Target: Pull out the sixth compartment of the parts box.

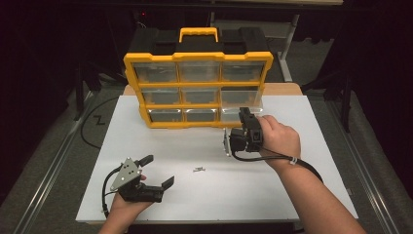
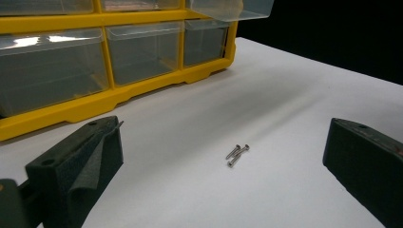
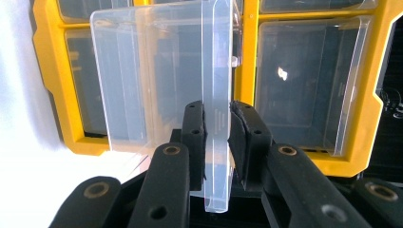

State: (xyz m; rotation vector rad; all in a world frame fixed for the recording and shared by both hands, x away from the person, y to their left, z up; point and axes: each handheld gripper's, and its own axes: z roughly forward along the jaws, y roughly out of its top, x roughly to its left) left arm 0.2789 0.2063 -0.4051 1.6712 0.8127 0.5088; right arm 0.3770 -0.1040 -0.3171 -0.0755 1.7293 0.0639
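A yellow organizer with clear drawers stands at the back of the white table. My right gripper is shut on the front lip of a clear drawer, which sticks forward out of the middle row of the right column. In the right gripper view both pads press the drawer's lip, and the right gripper is turned sideways. My left gripper is open near the front left, just above the table. A few small screws lie to its right, and in the left gripper view the screws sit ahead between the jaws.
The organizer's other drawers are pushed in and look empty. A black case with a yellow handle sits behind the organizer. Dark floor, cables and rails surround the table.
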